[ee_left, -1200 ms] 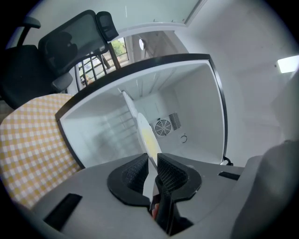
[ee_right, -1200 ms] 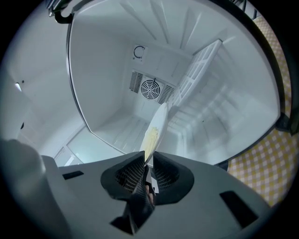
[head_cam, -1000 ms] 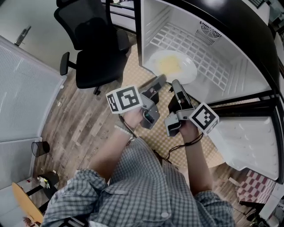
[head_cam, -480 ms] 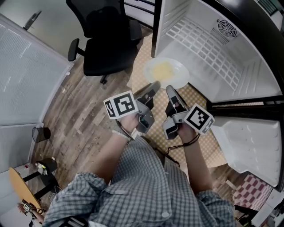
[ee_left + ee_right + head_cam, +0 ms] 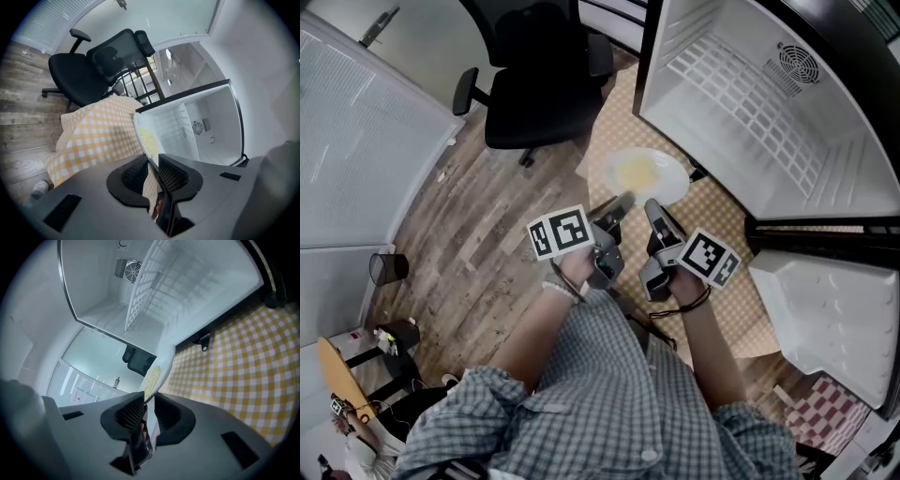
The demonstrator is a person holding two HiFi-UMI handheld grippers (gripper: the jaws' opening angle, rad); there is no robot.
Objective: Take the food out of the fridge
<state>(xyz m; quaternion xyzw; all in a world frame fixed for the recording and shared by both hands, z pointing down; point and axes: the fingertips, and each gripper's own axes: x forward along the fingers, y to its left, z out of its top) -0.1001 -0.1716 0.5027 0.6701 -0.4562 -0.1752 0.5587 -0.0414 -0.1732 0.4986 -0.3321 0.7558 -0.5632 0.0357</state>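
A white plate point(image 5: 666, 178) with yellow food point(image 5: 637, 172) on it hangs just outside the open fridge point(image 5: 741, 103), over a yellow checked cloth point(image 5: 722, 211) on the floor. My left gripper point(image 5: 622, 201) grips the plate's near rim on the left. In the left gripper view the rim point(image 5: 147, 140) runs between its jaws point(image 5: 152, 171), which are opening slightly. My right gripper point(image 5: 652, 206) is shut on the near rim to the right. The right gripper view shows the plate's edge point(image 5: 161, 364) pinched in its jaws point(image 5: 149, 411). Whether the plate touches the cloth I cannot tell.
The fridge's white wire shelf point(image 5: 750, 103) is bare. Its open door point(image 5: 825, 309) juts out at the right. A black office chair point(image 5: 539, 75) stands on the wooden floor to the left of the cloth. A small dark bin point(image 5: 384, 269) sits far left.
Both grippers have drawn the plate off the fridge shelf and lowered it in front of the fridge, over the checked cloth.
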